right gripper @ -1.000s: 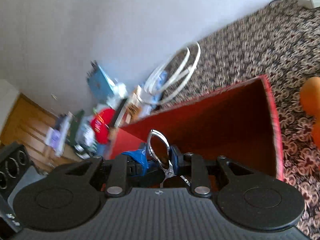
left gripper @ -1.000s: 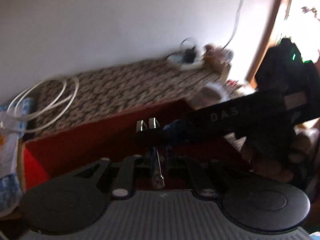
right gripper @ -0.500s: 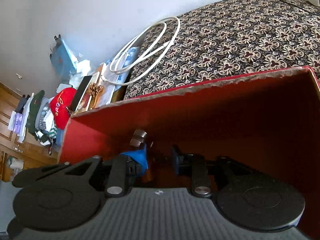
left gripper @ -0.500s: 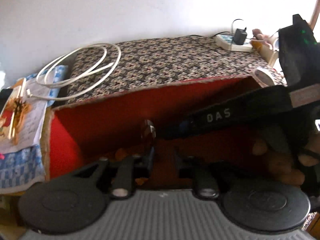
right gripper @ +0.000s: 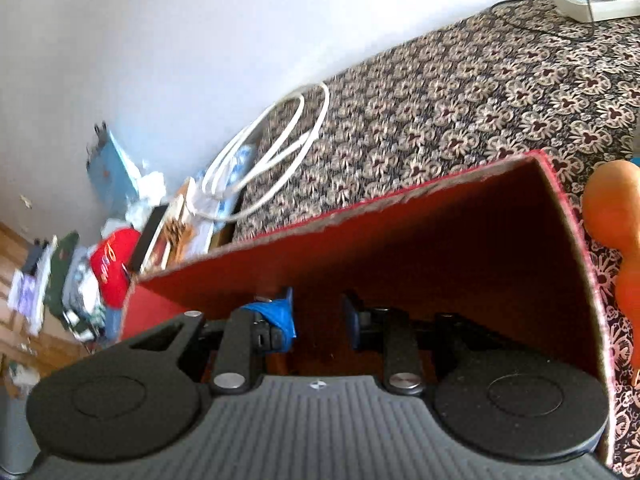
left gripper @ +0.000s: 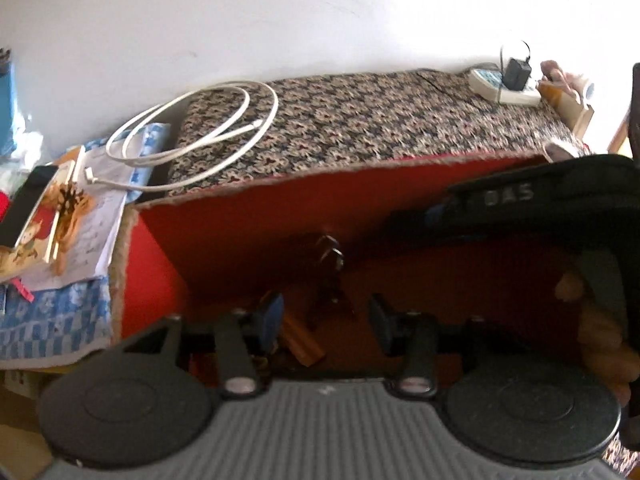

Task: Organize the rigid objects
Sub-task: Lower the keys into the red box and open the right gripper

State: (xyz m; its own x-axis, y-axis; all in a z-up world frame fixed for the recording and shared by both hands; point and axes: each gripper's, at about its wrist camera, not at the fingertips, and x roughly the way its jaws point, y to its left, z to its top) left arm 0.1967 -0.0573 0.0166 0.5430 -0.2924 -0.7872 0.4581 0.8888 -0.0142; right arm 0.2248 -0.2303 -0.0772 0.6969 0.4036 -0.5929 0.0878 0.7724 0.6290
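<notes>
**Both grippers spread over the red box**

Your left gripper and right gripper gape, holding nothing. A dark metal tool (blurred, hard-edged) lies inside the rough-rimmed red cardboard box on the floral-patterned cloth.

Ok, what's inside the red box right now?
In the red box: a dark metal tool and a brown wooden piece. The left gripper and right gripper, both open, cover the rest of the floor.

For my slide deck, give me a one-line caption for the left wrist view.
Open left tool poised inside the red box, a metal tool lying on the box floor below.
</notes>
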